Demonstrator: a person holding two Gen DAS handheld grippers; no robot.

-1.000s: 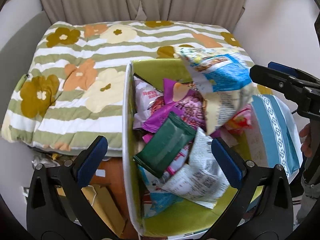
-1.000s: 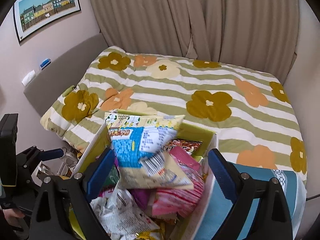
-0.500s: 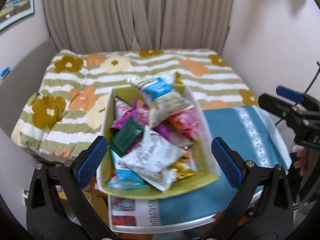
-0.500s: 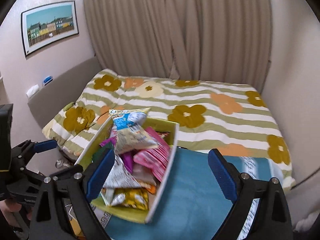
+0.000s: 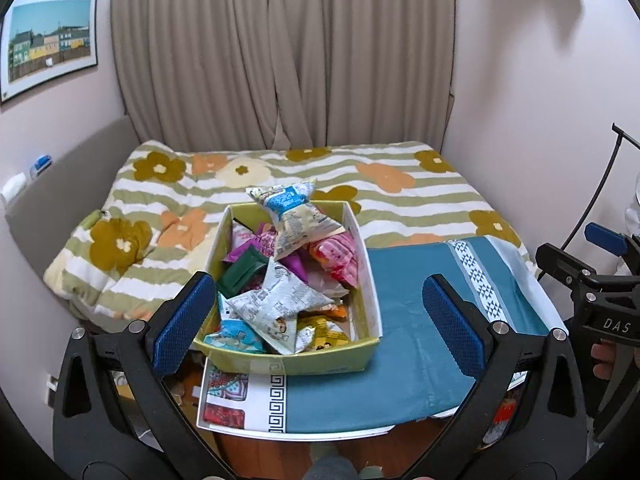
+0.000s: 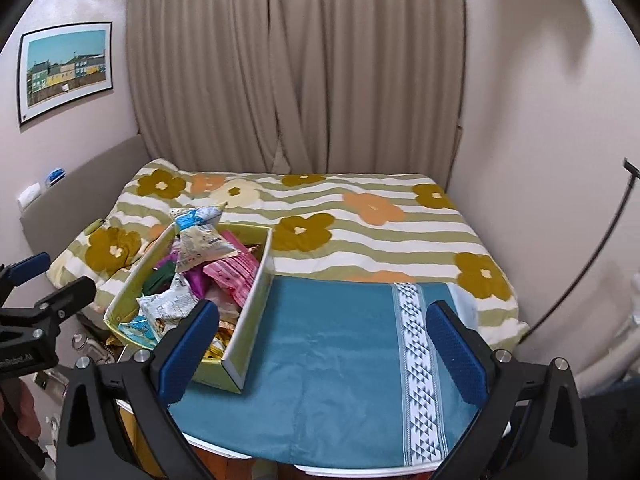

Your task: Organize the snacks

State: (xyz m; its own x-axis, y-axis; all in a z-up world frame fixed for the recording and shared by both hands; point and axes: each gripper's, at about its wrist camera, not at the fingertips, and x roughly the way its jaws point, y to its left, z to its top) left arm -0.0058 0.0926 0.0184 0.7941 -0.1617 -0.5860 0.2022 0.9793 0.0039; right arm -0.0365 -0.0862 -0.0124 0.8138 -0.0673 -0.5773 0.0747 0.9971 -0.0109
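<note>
1 yellow-green cardboard box sits ahead of our left gripper, its near wall just beyond the left blue pad and between the 2 pads in that view. We see it heaped with snack packets: a blue-and-cream bag perched highest at the far end, a pink packet against the right wall, a dark green packet to the left, a grey-white printed bag in the middle, and a light blue packet plus a yellow one at the near wall. Our left gripper stands spread wide with nothing between its pads. Our right gripper has just been opening and is also spread wide and empty; the box lies ahead and to its left, with the teal cloth directly in front of it. Beyond both lies a floral striped duvet.
</note>
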